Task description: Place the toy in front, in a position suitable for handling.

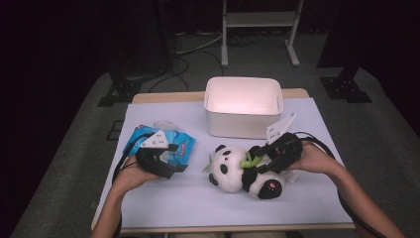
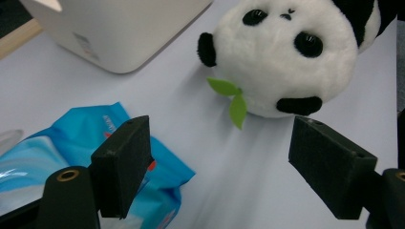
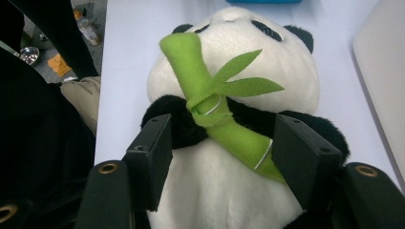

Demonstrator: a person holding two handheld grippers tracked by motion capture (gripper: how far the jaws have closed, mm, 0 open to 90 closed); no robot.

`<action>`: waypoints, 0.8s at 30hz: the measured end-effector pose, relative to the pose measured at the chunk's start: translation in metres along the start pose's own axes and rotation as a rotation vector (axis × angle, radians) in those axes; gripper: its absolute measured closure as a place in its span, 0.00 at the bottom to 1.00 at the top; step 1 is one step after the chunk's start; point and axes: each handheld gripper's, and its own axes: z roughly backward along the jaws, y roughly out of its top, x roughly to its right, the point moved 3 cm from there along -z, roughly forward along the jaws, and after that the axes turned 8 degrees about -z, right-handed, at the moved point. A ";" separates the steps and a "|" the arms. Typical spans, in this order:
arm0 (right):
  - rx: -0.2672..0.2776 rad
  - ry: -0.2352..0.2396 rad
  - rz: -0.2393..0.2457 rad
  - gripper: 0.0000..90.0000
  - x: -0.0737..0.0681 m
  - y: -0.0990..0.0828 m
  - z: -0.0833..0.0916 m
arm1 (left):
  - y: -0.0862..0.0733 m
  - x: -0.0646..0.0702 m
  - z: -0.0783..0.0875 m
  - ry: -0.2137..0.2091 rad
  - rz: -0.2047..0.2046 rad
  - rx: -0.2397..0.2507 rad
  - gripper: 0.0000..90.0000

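Observation:
A plush panda [image 1: 242,171] lies on its back on the white tabletop, head toward the left, with a green bamboo stalk [image 3: 215,114] across its chest. My right gripper [image 1: 260,163] hangs over its torso; in the right gripper view the gripper [image 3: 227,160] is open, its jaws standing either side of the chest and the stalk. My left gripper [image 1: 174,166] is open over the table beside a blue plastic packet [image 1: 173,139]. In the left gripper view the gripper [image 2: 224,162] has bare table between its jaws, the packet [image 2: 71,133] under one jaw and the panda's head [image 2: 286,52] beyond.
A white empty bin [image 1: 237,124] stands at the back middle of the table [image 1: 198,203], just behind the panda. A small clear object [image 1: 166,124] lies behind the packet. The floor beyond holds stand legs and cables.

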 end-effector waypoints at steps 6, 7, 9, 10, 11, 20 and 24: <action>0.002 -0.001 -0.001 0.41 0.000 0.000 0.000 | -0.010 -0.015 0.013 0.037 0.001 -0.028 0.30; 0.004 -0.001 -0.003 0.40 0.000 0.000 -0.001 | -0.011 -0.017 0.014 0.029 0.014 -0.029 0.32; 0.005 0.000 -0.004 0.40 0.000 0.000 -0.001 | -0.014 -0.020 0.014 0.021 0.007 -0.041 0.36; 0.007 -0.001 -0.002 0.40 0.000 0.000 -0.001 | -0.016 -0.022 0.014 0.019 0.008 -0.050 0.36; 0.008 -0.002 -0.005 0.40 0.000 -0.001 -0.001 | -0.017 -0.024 0.014 0.017 0.004 -0.056 0.37; 0.013 0.008 -0.021 0.38 0.001 -0.001 -0.001 | -0.033 -0.043 0.008 0.025 -0.022 -0.132 0.50; 0.021 0.011 -0.020 0.38 0.002 -0.002 -0.002 | -0.040 -0.048 0.001 0.015 -0.020 -0.157 0.57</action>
